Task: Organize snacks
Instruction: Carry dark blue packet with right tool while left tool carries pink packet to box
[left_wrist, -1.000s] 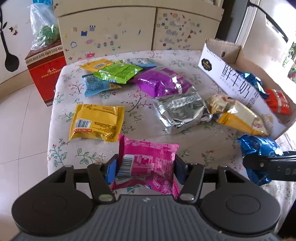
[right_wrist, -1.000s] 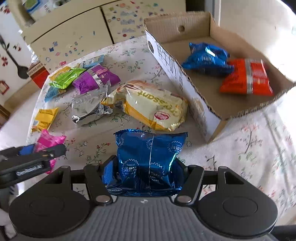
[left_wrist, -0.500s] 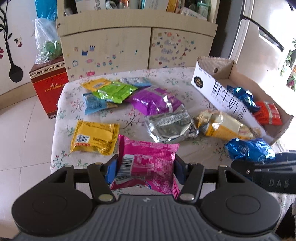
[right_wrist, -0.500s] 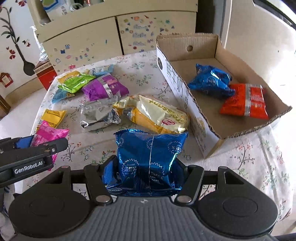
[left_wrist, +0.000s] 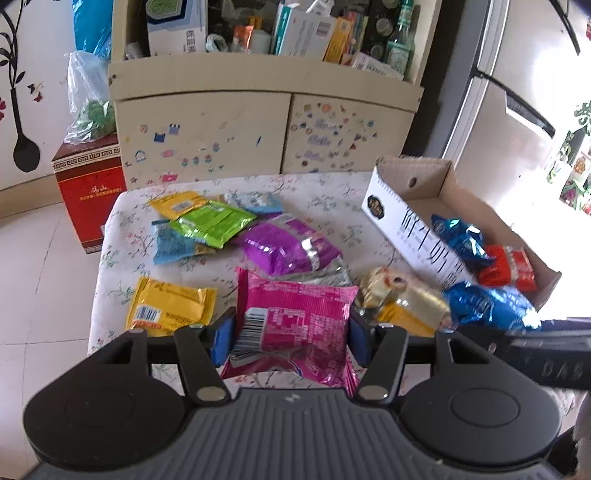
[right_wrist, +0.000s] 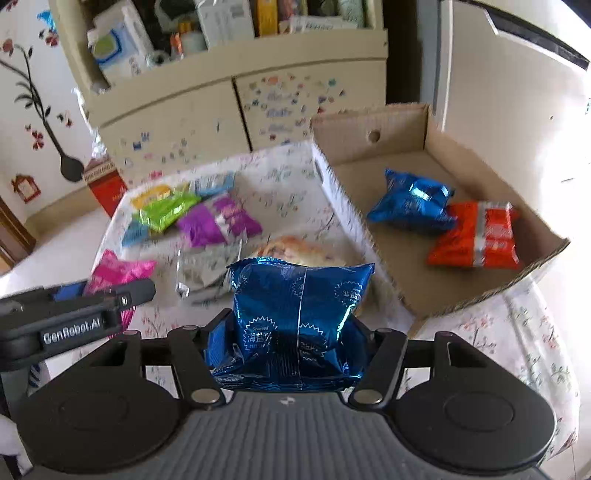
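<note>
Pink packet (left_wrist: 295, 314) clamped between left gripper (left_wrist: 291, 338) fingers, held above desk (left_wrist: 332, 192), long axis crosswise, barcode end at 9 o'clock. Blue packet (right_wrist: 299, 314) gripped likewise by right gripper (right_wrist: 291, 341), seam running toward 12 o'clock. Cardboard box (right_wrist: 417, 129) at 2 o'clock holds a blue pack (right_wrist: 410, 201) and an orange pack (right_wrist: 476, 236), touching.

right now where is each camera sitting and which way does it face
Left wrist: on the left gripper, facing the table and cupboard; its fingers clamp a pink packet.
Right wrist: on the right gripper, facing the cardboard box; its fingers clamp a blue packet.
Shared: table, box, loose snacks; each shows the other gripper.
</note>
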